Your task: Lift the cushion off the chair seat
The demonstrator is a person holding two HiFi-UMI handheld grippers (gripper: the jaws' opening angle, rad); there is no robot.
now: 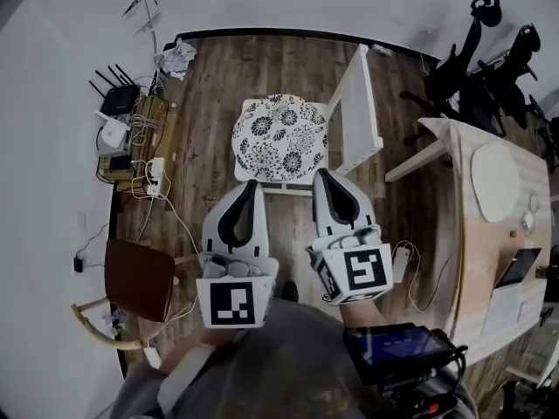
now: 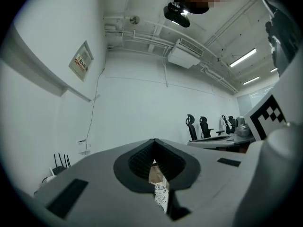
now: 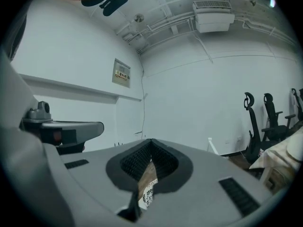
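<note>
Black-and-white flowered fabric covers the cushion [image 1: 279, 136], which lies flat on the seat of the white chair [image 1: 358, 103]. The left tool [image 1: 251, 183] and the right tool [image 1: 322, 174] are held side by side, just at its near edge. Both have their jaws closed together, with nothing gripped. The cushion is judged soft, light and floppy, and likely to sag if taken at one point only. A pinch on the near rim is advised, one tool towards each corner. The jaws must be opened first.
</note>
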